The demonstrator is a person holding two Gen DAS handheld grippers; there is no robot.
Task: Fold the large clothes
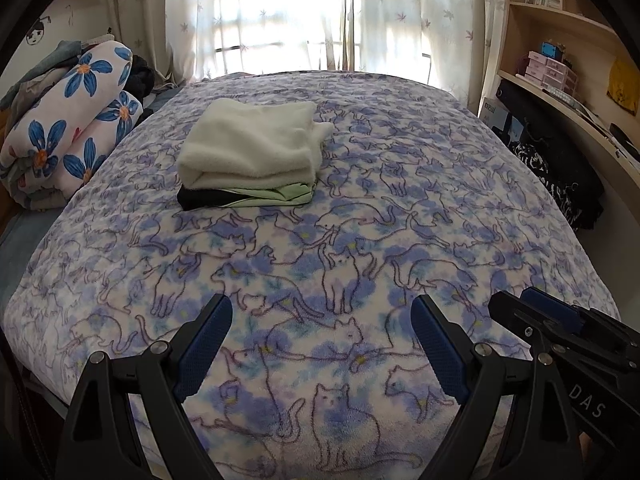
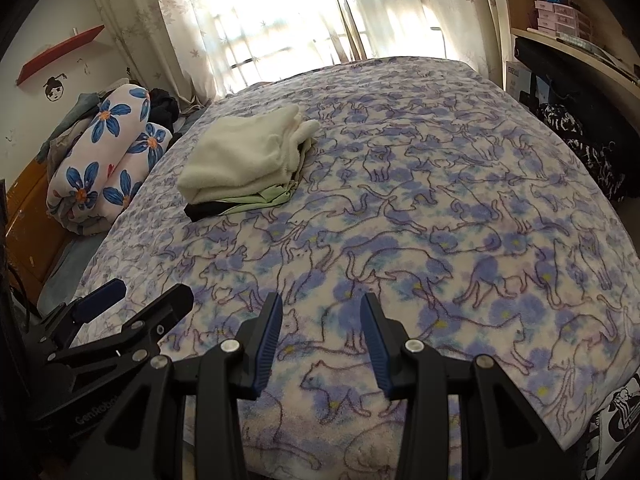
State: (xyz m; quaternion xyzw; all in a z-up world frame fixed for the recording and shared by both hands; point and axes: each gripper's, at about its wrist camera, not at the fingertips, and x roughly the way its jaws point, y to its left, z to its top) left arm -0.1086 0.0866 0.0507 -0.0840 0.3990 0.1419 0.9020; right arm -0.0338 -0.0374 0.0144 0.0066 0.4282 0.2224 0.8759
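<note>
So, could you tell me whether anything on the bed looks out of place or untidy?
Mostly tidy. The folded stack sits on the cat-print blanket, but the cream top piece is not squared: one corner spills past the far right edge, and the green and black layers poke out unevenly beneath.

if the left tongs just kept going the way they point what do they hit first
Most likely the cat-print blanket on the bed. The left tongs stand open and empty, angled down at bare blanket; the folded stack lies farther off, left of that line. Depth is hard to judge here.
</note>
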